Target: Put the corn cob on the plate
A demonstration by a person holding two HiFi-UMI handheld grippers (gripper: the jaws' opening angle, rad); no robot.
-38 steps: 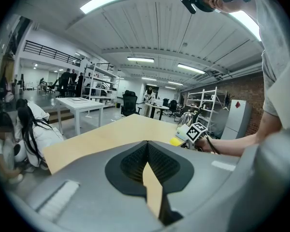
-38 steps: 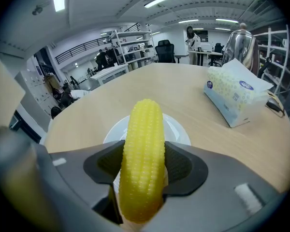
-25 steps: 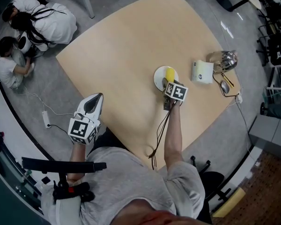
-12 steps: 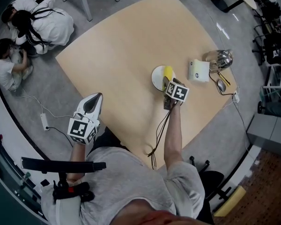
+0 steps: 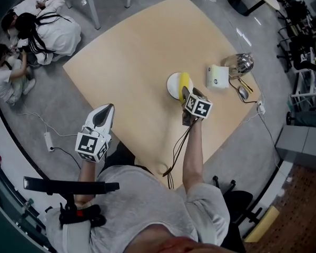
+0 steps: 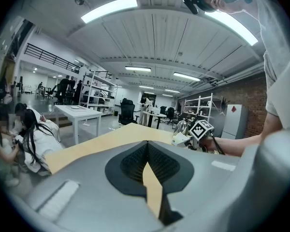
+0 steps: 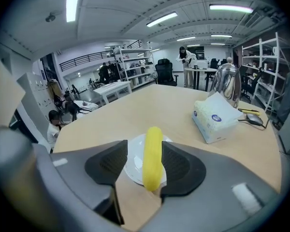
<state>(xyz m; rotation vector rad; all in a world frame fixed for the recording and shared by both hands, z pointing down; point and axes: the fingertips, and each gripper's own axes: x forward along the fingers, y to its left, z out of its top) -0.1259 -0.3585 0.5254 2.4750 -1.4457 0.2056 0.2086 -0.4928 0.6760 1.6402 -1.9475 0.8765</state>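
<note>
1. Head view:
   - The table (image 5: pixel 131 51) carries a white plate (image 5: pixel 171 85) toward its 3 o'clock side.
   - The corn (image 5: pixel 185 81) lies on the plate's 3 o'clock half, its length running roughly 12 to 6.
   - The right hand-held gripper (image 5: pixel 186 94) hangs at the plate's 5 o'clock, aimed toward 11, over the corn's near end.
   - A tissue box (image 5: pixel 217 77) sits at the plate's 3 o'clock, apart from it.
   - A kettle (image 5: pixel 241 64) stands at the box's 2 o'clock.
   - The left hand-held gripper (image 5: pixel 107 109) is at the table's 7 o'clock edge, well apart from the plate, with its tips drawn to a point.
   - People (image 5: pixel 39 28) sit on the floor beyond the table's 10 o'clock corner.

2. Left gripper view:
   - The jaws meet at their tips with nothing between them.
   - Bare table stretches away at 12 o'clock.
   - The right hand-held gripper's marker cube shows at 2 o'clock.
   - A white desk (image 6: pixel 75 111) stands at 10 o'clock, with the seated people at 9.

3. Right gripper view:
   - The jaws stand wide apart and have just been closing a little.
   - The corn shows in the gap between them but rests on the plate below, and neither of the pads (image 7: pixel 106 164) presses on it.
   - The corn's near end reaches past the plate's rim toward 6 o'clock.
   - The tissue box lies at 2 o'clock, with the kettle behind it at 1.
</note>
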